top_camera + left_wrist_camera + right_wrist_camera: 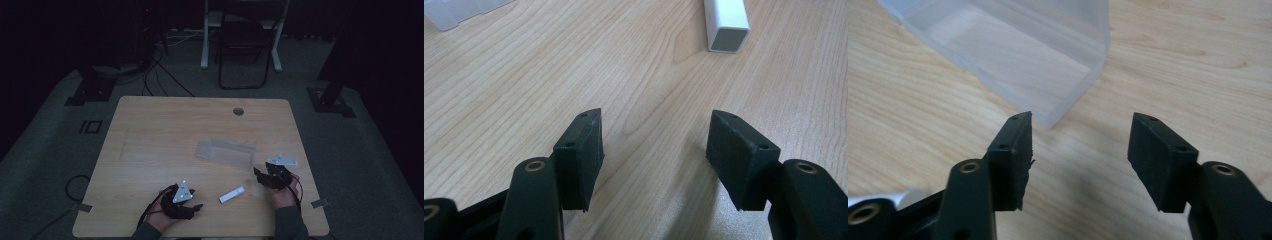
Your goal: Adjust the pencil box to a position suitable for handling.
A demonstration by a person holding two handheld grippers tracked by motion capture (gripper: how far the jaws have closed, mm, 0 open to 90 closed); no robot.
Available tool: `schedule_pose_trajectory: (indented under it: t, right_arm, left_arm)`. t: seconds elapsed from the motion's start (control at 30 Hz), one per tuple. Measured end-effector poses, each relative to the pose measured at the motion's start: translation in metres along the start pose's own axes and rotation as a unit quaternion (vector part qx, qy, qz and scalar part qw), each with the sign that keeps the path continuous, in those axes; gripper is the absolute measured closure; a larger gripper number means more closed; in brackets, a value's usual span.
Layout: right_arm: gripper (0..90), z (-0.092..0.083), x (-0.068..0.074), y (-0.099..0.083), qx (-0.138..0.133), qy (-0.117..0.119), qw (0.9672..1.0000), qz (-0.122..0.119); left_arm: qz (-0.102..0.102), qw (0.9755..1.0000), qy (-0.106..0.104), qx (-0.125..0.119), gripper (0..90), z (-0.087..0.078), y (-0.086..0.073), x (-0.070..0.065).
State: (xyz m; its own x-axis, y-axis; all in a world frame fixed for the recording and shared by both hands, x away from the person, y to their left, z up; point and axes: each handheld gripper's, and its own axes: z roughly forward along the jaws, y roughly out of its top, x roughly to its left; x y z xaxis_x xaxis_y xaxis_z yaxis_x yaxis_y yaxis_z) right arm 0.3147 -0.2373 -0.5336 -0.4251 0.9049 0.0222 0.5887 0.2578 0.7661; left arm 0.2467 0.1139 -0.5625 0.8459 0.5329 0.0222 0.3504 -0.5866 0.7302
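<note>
A clear plastic box [226, 151] lies open near the middle of the wooden table [160, 130]. A small white rectangular block [232, 194] lies toward the front, between my two grippers. My left gripper [199, 206] rests low at the front left, open and holding nothing; in the left gripper view the white block [726, 24] lies ahead of its jaws [656, 147]. At the front right, my right gripper [257, 176] stands open and holds nothing. In the right gripper view the clear box [1013, 55] sits just beyond its fingertips [1079, 145].
A round cable hole [238, 111] sits near the table's far edge. Beyond the table stand a dark folding chair [245, 45] and a white frame [205, 40]. Cables [155, 70] run over the grey floor. Small tape tabs [319, 203] mark the front corners.
</note>
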Motion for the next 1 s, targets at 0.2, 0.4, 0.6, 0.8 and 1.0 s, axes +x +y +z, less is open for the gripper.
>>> schedule_pose_trajectory:
  t: [0.2,0.4,0.6,0.8,1.0]
  right_arm:
    - [49.1,0.005,0.001,0.01,-0.003,-0.002,1.0,-0.001]
    - [51.1,0.008,-0.001,0.018,-0.005,-0.009,0.9999,-0.001]
    - [53.2,0.012,-0.002,0.023,-0.003,-0.01,0.9999,0.0]
    - [55.2,0.02,-0.005,0.032,-0.005,-0.012,0.9999,0.008]
    - [56.5,0.03,-0.004,0.037,0.001,-0.01,0.9998,0.015]
  left_arm:
    - [0.0,1.0,0.0,0.0,39.9,0.0,0.0,0.0]
    - [0.0,1.0,0.0,0.0,39.9,0.0,0.0,0.0]
    - [0.0,1.0,0.0,0.0,39.9,0.0,0.0,0.0]
    - [0.0,1.0,0.0,0.0,39.9,0.0,0.0,0.0]
    - [0.0,1.0,0.0,0.0,39.9,0.0,0.0,0.0]
